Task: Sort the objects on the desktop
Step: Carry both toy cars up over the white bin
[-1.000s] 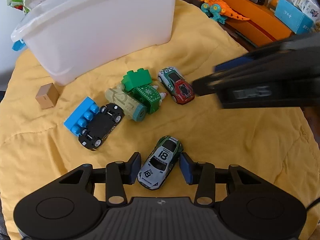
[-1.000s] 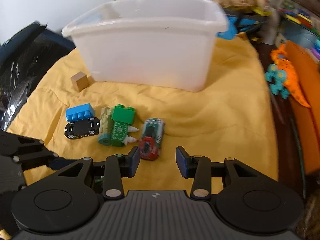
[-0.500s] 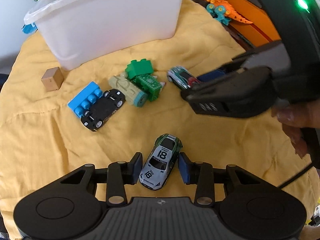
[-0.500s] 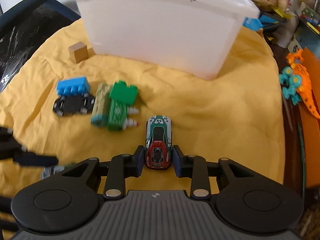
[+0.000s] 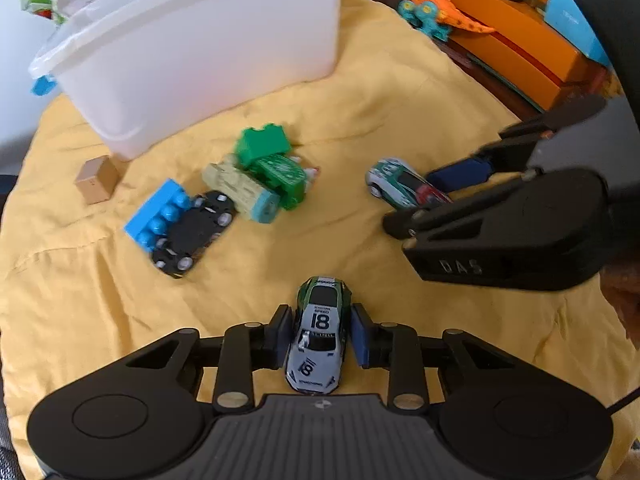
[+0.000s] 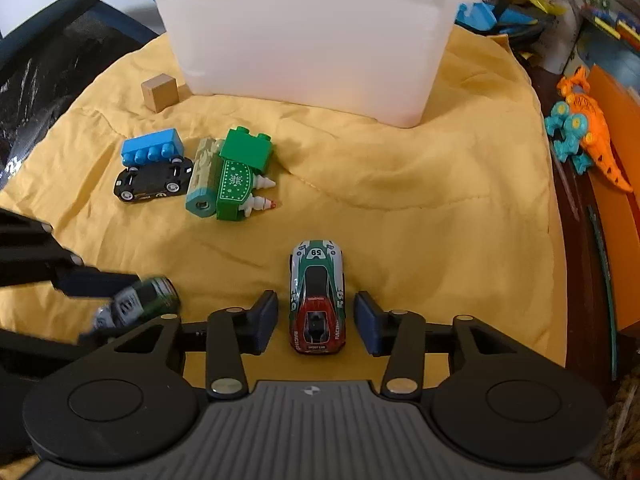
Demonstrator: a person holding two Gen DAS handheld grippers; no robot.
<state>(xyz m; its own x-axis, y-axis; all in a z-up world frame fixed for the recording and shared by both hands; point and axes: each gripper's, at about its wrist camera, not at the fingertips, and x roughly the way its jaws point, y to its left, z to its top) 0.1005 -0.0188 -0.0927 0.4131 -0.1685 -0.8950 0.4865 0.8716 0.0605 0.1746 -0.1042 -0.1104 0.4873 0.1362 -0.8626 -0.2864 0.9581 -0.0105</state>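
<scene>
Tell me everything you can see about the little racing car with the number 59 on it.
The number 59 car is a small glossy toy racer, green and white at the front, red toward the rear, with "59" on hood and sides and "RACING" along its flanks. It sits upright on its wheels on the yellow cloth, nose pointing toward the white bin. It lies between the fingers of the right gripper, whose jaws are opening; gaps show on both sides, so nothing grips it.

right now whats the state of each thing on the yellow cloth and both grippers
left gripper: jaws closing on the number 18 car
right gripper: jaws opening, number 59 car between them, gaps both sides
black car: flipped, wheels up
white bin: upright, open top
green block: studs up
blue block: on its side, against the black car
</scene>
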